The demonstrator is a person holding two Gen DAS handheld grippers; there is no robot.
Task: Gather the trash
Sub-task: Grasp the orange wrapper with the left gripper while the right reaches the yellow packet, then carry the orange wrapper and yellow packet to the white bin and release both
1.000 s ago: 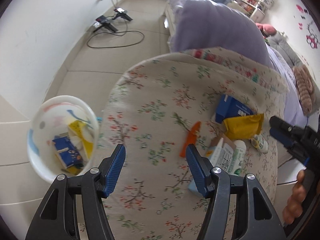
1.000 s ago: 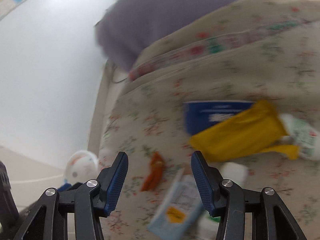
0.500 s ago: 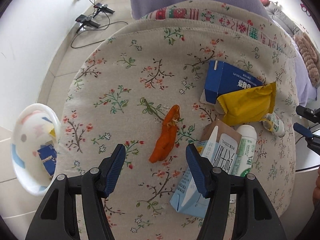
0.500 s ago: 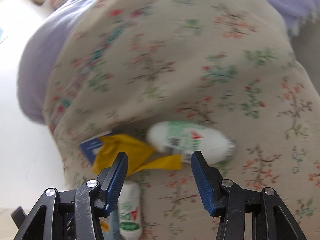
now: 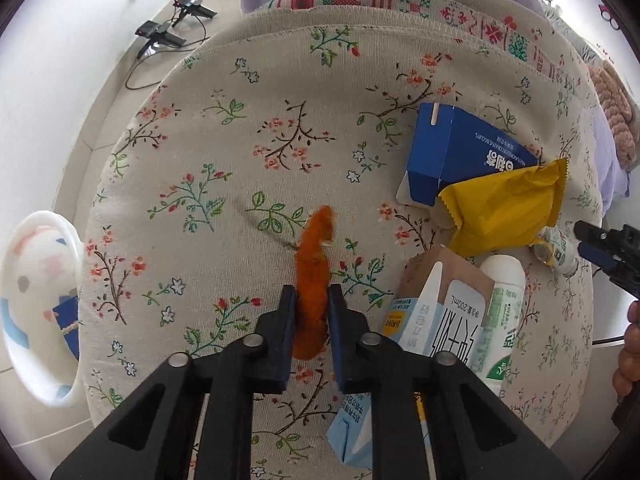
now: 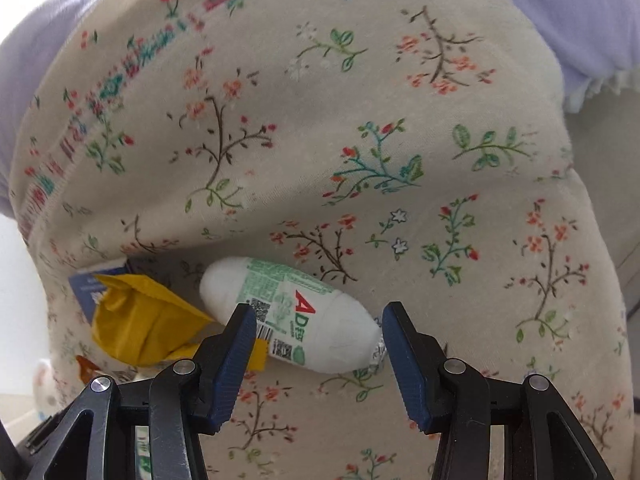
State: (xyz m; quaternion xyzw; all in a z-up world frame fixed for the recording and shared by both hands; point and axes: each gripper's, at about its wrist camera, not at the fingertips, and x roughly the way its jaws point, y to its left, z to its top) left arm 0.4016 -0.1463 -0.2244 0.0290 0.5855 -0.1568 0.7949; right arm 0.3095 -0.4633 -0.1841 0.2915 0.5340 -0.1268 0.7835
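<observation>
A round cushion in beige flowery cloth (image 5: 240,152) fills the middle — pale floor tiles (image 5: 116,100) and a white wall (image 5: 52,60) lie far left, black cables (image 5: 168,36) there too.

**Camera Placement and Shared Coverage**

The left wrist camera is looking steeply down along its gripper (image 5: 312,304) onto the floral cushion (image 5: 240,152), close above it. The right wrist camera is sitting lower and nearer, facing across the same cushion. Both views are sharing the yellow wrapper (image 5: 504,212) (image 6: 140,328), the blue box (image 5: 460,156) (image 6: 90,288) and the small white bottle (image 5: 558,250) (image 6: 296,316).
</observation>
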